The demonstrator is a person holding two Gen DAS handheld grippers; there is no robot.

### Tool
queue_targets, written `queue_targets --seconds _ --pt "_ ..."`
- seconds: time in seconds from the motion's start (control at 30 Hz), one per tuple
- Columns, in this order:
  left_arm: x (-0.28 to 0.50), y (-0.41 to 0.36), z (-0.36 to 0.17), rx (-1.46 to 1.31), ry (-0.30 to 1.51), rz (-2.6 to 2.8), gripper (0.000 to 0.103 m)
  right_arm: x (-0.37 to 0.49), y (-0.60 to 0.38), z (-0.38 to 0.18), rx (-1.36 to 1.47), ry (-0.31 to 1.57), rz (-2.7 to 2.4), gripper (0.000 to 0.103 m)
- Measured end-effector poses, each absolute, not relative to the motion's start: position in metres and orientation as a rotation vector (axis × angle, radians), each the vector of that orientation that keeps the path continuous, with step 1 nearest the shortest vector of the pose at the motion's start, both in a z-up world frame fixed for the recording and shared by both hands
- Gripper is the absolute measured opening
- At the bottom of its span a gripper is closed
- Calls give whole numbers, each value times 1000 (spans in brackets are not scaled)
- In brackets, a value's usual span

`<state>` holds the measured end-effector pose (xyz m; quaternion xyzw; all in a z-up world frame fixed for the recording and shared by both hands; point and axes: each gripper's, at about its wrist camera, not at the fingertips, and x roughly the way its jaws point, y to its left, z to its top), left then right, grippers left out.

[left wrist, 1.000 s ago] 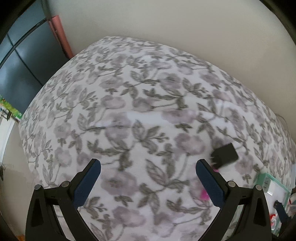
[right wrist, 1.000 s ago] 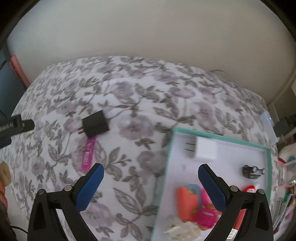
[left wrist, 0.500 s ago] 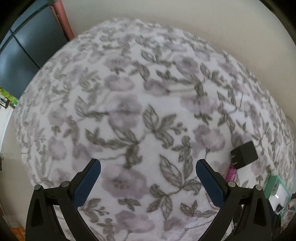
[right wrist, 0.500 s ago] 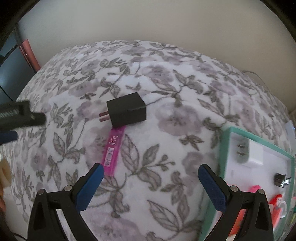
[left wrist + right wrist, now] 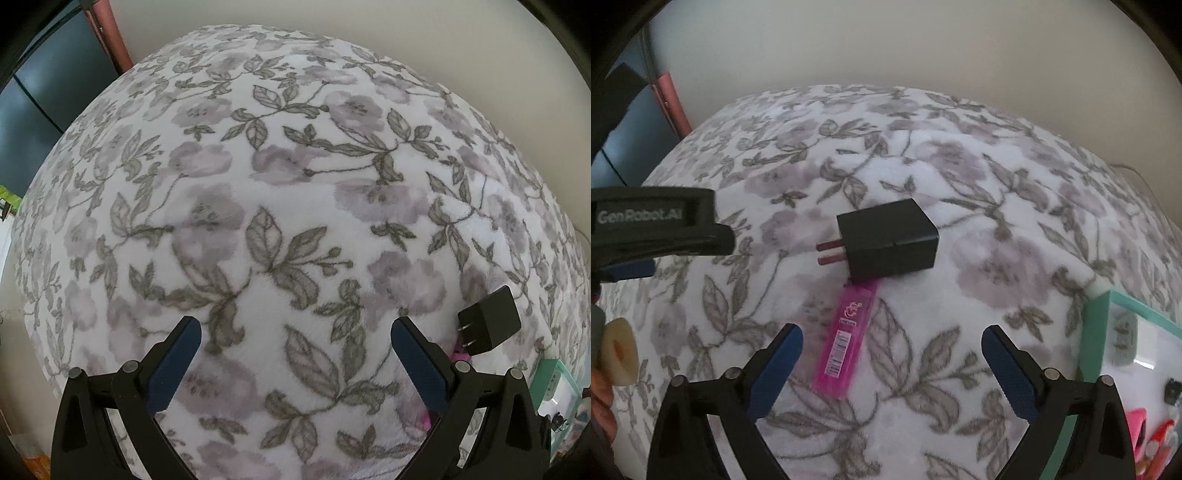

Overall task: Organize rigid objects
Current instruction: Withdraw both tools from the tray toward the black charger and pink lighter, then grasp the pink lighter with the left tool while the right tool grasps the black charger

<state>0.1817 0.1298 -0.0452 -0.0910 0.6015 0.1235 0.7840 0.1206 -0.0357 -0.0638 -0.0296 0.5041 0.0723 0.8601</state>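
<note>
1. Currently the right gripper is closing in on the pink case; jaws just narrowing slightly, still wide, gripping nothing.
2. Beside it the black charger is lying on the floral blanket.
3. Meanwhile the left gripper is hovering agape, empty.
4. Next, judged: straddling, clamping, carrying to the teal tray.

teal tray cut off, contents blurred

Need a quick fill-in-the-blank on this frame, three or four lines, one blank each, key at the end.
1. The black charger lies on the floral ____.
2. The case just below the charger is ____ in colour.
3. The tray at the right has a ____ rim.
4. Between the right gripper fingers lies the pink ____.

Missing words: blanket; pink; teal; case
</note>
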Motion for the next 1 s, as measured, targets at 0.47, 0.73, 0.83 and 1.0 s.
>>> queue_targets --seconds 0.47,0.73,0.83,1.0 --pt "190 105 -56 -229 1331 143 102 132 -84 -46 19 1032 53 96" --pt "191 73 -54 -168 1345 77 102 132 -116 -18 48 975 -30 95" --pt "193 62 -58 -134 1357 45 102 130 -129 -12 85 963 -55 95" --pt "195 36 -63 -88 1374 -13 101 129 -144 -10 127 965 -73 95"
